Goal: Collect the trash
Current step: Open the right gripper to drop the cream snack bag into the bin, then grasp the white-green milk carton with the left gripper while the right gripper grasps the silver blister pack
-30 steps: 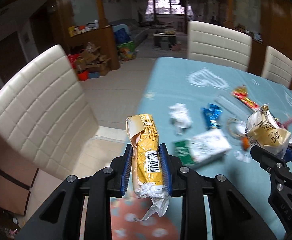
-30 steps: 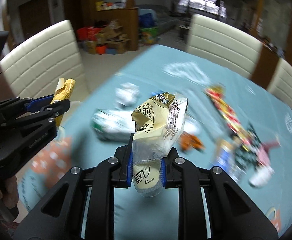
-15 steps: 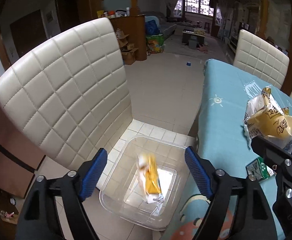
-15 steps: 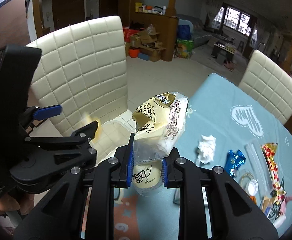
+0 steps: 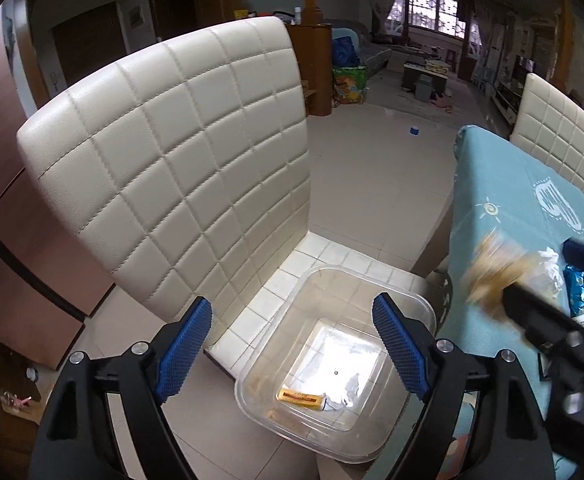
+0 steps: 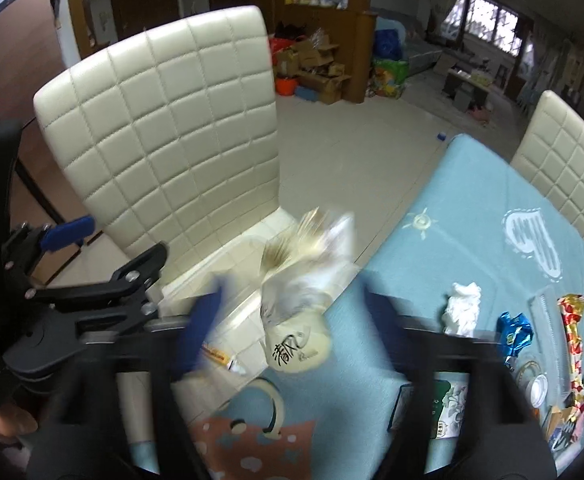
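One yellow snack wrapper (image 5: 298, 397) already lies flat on the floor of the clear plastic bin (image 5: 420, 308) on the tiled floor at the bench's (image 6: 472, 216) 9 o'clock edge; left tool (image 5: 292, 354) hangs over it, jaws spread wide, empty. Right tool (image 6: 292, 316) has just sprung its jaws apart, pads clear of the cream snack bag (image 6: 304, 292), which shows blurred and loose between them at the bench edge above the bin, so not yet landed. Judged early-to-mid task: crumpled tissue (image 6: 462, 308), blue foil wrapper (image 6: 514, 332), red-gold wrapper (image 6: 572, 344) and green-white packet (image 6: 448, 412) remain at the bench's 3 o'clock side
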A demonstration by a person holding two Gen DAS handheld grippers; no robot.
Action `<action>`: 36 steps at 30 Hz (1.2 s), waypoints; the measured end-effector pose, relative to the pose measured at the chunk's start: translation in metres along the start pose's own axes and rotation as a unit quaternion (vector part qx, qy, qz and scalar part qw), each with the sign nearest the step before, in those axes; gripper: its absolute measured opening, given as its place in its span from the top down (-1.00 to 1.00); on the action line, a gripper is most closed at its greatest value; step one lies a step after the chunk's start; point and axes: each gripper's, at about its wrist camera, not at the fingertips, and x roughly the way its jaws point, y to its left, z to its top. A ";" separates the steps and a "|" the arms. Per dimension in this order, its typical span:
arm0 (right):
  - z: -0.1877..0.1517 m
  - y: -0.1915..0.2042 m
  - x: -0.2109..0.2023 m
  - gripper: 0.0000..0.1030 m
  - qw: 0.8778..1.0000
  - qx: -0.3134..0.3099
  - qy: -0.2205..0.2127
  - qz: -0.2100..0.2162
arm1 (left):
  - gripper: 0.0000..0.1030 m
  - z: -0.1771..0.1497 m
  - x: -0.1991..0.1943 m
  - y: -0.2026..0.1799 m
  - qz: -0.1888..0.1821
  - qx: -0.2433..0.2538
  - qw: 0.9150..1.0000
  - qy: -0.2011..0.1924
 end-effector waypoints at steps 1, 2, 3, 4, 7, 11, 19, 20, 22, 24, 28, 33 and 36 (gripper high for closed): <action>0.001 0.002 0.000 -0.58 1.000 -0.006 -0.003 0.001 | -0.57 -0.001 0.000 0.002 0.003 -0.002 1.000 0.002; 0.000 0.002 0.000 -0.58 1.000 -0.011 -0.003 -0.007 | -0.57 -0.001 0.000 0.003 0.005 -0.003 1.000 0.003; 0.000 0.002 0.000 -0.58 1.000 -0.011 -0.001 -0.010 | -0.57 -0.002 -0.001 0.004 0.006 -0.005 1.000 0.005; -0.002 0.000 0.000 -0.58 1.000 -0.007 0.002 -0.010 | -0.57 -0.003 -0.001 0.004 0.007 -0.007 1.000 0.005; -0.009 -0.010 -0.003 -0.58 1.000 0.012 0.012 -0.010 | -0.57 -0.004 -0.006 0.002 0.006 -0.009 1.000 0.002; -0.020 -0.028 -0.015 -0.58 0.999 0.028 0.008 -0.025 | -0.57 -0.003 -0.016 -0.012 -0.003 0.001 1.000 -0.006; -0.060 -0.089 -0.062 -0.58 0.993 0.092 -0.005 -0.076 | -0.57 -0.008 -0.044 -0.081 -0.055 0.056 0.997 -0.020; -0.066 -0.097 -0.068 -0.58 0.992 0.099 -0.004 -0.083 | -0.57 -0.011 -0.048 -0.094 -0.064 0.065 0.996 -0.020; -0.088 -0.119 -0.083 -0.58 0.987 0.119 -0.002 -0.103 | -0.57 -0.016 -0.055 -0.119 -0.083 0.084 0.993 -0.020; -0.107 -0.139 -0.095 -0.58 0.983 0.137 0.003 -0.121 | -0.57 -0.022 -0.062 -0.145 -0.099 0.104 0.990 -0.019; -0.151 -0.183 -0.113 -0.58 0.970 0.186 0.023 -0.154 | -0.57 -0.037 -0.070 -0.190 -0.119 0.141 0.983 -0.010; -0.192 -0.222 -0.121 -0.58 0.954 0.235 0.048 -0.183 | -0.57 -0.055 -0.072 -0.235 -0.136 0.196 0.971 0.004; -0.205 -0.237 -0.120 -0.58 0.946 0.256 0.060 -0.192 | -0.57 -0.057 -0.069 -0.244 -0.146 0.218 0.965 -0.002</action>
